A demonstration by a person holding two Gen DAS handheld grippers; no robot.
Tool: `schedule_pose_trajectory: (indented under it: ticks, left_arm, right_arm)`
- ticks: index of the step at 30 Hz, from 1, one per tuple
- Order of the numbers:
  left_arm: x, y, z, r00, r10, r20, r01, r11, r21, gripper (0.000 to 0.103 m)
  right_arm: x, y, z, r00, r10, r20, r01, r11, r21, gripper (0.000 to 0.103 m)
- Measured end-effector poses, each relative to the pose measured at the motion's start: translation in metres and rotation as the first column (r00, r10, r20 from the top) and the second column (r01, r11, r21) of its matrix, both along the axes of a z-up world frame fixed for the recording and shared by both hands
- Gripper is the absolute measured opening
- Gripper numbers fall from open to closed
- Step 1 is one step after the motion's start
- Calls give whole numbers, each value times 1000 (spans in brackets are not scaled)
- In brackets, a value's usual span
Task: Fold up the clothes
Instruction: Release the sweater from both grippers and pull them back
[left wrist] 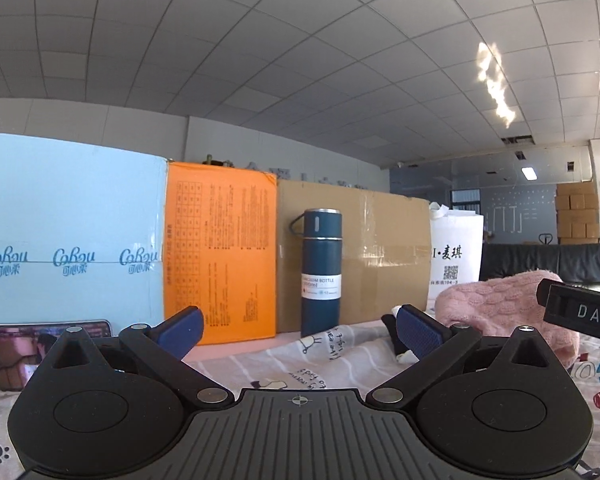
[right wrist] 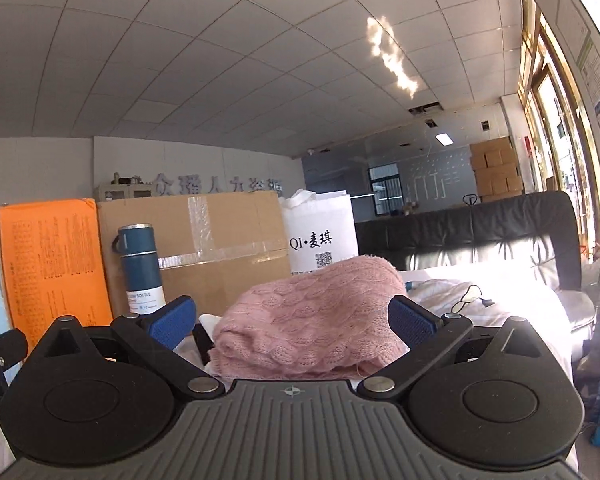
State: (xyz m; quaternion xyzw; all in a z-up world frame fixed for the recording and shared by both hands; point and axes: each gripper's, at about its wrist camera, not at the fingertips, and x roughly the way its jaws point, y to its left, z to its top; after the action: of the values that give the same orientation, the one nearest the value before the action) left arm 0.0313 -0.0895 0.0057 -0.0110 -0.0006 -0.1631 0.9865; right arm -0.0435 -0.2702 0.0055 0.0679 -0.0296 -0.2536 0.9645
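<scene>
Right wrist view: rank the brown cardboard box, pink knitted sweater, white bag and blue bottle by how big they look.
1. brown cardboard box and pink knitted sweater: alike in picture area; the sweater lies nearer the camera, so no ranking between them.
2. white bag.
3. blue bottle.

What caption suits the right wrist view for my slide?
Open right tool facing a folded pink cable-knit sweater, dark blue vacuum bottle behind.

Phone [left wrist: 48,354] part hidden, screen blurred.
</scene>
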Motion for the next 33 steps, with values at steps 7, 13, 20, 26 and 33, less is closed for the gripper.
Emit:
schedule_pose_trajectory:
  ticks: [7, 13, 20, 26, 33]
  left_arm:
    - [-6, 1, -1, 999, -13, 37, 13, 1000, -2, 103]
    - [-13, 3, -1, 996, 18, 83, -16, 1000, -19, 103]
    - [-17, -2, -1, 992, 5, 126, -5, 1000, 0, 103]
    - [-10, 0, -1, 997, 0, 80, 1, 1000, -7, 103]
    - [-2, 1, -3, 1000, -5, 26, 5, 1000, -9, 103]
  right_arm:
    - [1, 5, -2, 999, -43, -5, 43, 998, -44, 103]
    - [9, 8, -2, 998, -34, -56, 31, 998, -58, 103]
    - [12, 10, -2, 998, -6, -66, 1, 998, -70, 103]
    - [10, 4, -3, 999, -5, -54, 4, 999, -32, 103]
    - [10, 3, -3, 999, -11, -48, 10, 1000, -21, 103]
